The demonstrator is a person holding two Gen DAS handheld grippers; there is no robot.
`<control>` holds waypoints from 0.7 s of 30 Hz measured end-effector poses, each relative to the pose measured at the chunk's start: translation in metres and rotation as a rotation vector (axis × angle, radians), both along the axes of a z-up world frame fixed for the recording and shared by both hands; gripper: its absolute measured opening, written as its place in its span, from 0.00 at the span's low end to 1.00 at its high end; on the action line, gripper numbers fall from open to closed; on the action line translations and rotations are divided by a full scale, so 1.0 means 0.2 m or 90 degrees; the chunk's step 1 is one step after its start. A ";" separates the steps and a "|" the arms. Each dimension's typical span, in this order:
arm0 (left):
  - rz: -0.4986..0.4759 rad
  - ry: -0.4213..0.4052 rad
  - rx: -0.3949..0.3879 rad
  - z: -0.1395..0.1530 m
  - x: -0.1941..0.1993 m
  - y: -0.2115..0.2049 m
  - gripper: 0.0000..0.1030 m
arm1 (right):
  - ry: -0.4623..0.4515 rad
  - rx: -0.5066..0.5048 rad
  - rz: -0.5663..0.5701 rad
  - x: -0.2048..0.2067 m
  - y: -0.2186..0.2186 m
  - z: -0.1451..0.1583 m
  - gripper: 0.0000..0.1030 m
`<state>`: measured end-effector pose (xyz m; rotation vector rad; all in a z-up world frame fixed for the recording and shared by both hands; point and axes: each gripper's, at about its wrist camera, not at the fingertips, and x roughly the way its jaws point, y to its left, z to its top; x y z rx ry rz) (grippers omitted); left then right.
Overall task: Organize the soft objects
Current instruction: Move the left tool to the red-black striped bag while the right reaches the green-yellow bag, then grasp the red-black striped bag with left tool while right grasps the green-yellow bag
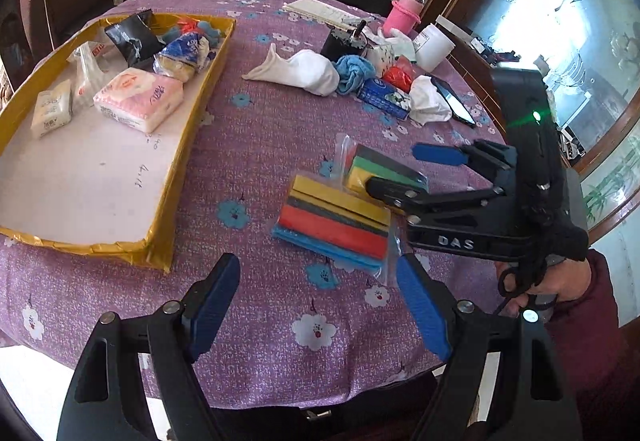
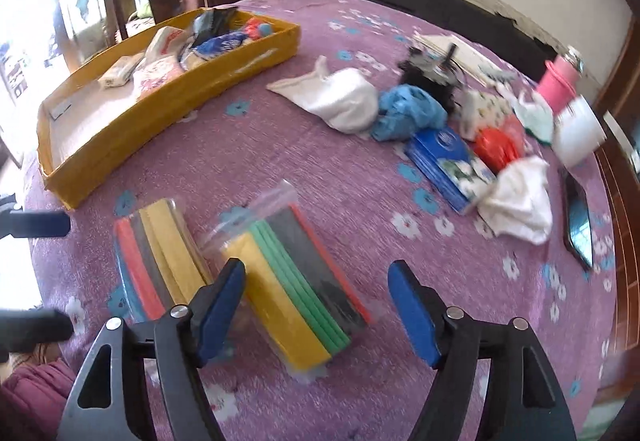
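Task part done: yellow tray (image 1: 188, 145) far left already holds tissue packs (image 1: 138, 103) and bags. Two bagged sponge packs (image 1: 336, 229) lie near, on purple cloth (image 1: 260, 321), outside tray. Left gripper (image 1: 316, 305) open, empty, just short of near pack. Right gripper (image 2: 316, 305) open over second sponge pack (image 2: 296, 289), not pressing. White sock (image 1: 308, 71), blue cloth (image 1: 354, 71) left far right, among phone (image 1: 454, 101), pink bottle (image 1: 402, 13): hard items to avoid.

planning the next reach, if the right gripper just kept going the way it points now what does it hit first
Most likely the bagged sponge pack with the green edges, which lies just ahead of the open right gripper, nearer its left finger. Beyond it there is only the purple tablecloth. Depth is hard to judge through the fisheye.
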<state>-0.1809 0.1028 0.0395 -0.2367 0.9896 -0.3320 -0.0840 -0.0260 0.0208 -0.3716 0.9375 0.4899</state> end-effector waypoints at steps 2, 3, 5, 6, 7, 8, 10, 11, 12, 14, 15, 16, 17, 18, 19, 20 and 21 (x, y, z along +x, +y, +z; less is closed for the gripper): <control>-0.003 0.011 -0.013 -0.01 0.00 -0.01 0.77 | 0.012 0.004 -0.002 0.03 0.02 -0.02 0.76; -0.006 0.015 -0.018 -0.01 0.01 -0.01 0.77 | 0.025 -0.003 -0.010 0.06 0.03 -0.04 0.76; -0.012 0.023 -0.025 -0.03 0.01 -0.03 0.77 | 0.052 0.018 -0.033 0.09 0.00 -0.06 0.73; -0.014 0.029 -0.028 -0.03 0.02 -0.03 0.77 | 0.065 0.029 -0.055 0.12 -0.04 -0.06 0.67; -0.016 0.037 -0.033 -0.05 0.04 -0.04 0.77 | 0.072 0.040 -0.077 0.13 -0.07 -0.06 0.62; -0.019 0.044 -0.038 -0.06 0.05 -0.05 0.77 | 0.078 0.052 -0.105 0.15 -0.13 -0.06 0.54; -0.021 0.065 -0.048 -0.09 0.09 -0.07 0.77 | 0.085 0.060 -0.162 0.18 -0.24 -0.06 0.52; -0.022 0.073 -0.050 -0.10 0.11 -0.08 0.77 | 0.086 0.065 -0.192 0.20 -0.30 -0.06 0.52; -0.023 0.079 -0.051 -0.12 0.14 -0.09 0.77 | 0.087 0.069 -0.213 0.20 -0.36 -0.06 0.52; -0.028 0.070 -0.028 -0.11 0.19 -0.14 0.77 | 0.086 0.078 -0.231 0.20 -0.43 -0.06 0.52; -0.035 0.068 -0.018 -0.11 0.23 -0.17 0.77 | 0.085 0.081 -0.235 0.19 -0.45 -0.06 0.52; -0.044 0.063 -0.005 -0.11 0.27 -0.20 0.77 | 0.083 0.080 -0.237 0.18 -0.47 -0.06 0.52; -0.058 0.054 0.015 -0.11 0.30 -0.24 0.77 | 0.079 0.077 -0.238 0.17 -0.48 -0.06 0.52; -0.076 0.044 0.041 -0.11 0.33 -0.28 0.77 | 0.073 0.074 -0.237 0.16 -0.48 -0.06 0.52; -0.091 0.034 0.069 -0.11 0.36 -0.33 0.77 | 0.069 0.072 -0.237 0.15 -0.48 -0.06 0.52; -0.100 0.026 0.098 -0.12 0.39 -0.37 0.77 | 0.065 0.070 -0.237 0.15 -0.49 -0.06 0.52; -0.104 0.021 0.120 -0.13 0.40 -0.39 0.77 | 0.063 0.069 -0.237 0.14 -0.49 -0.06 0.53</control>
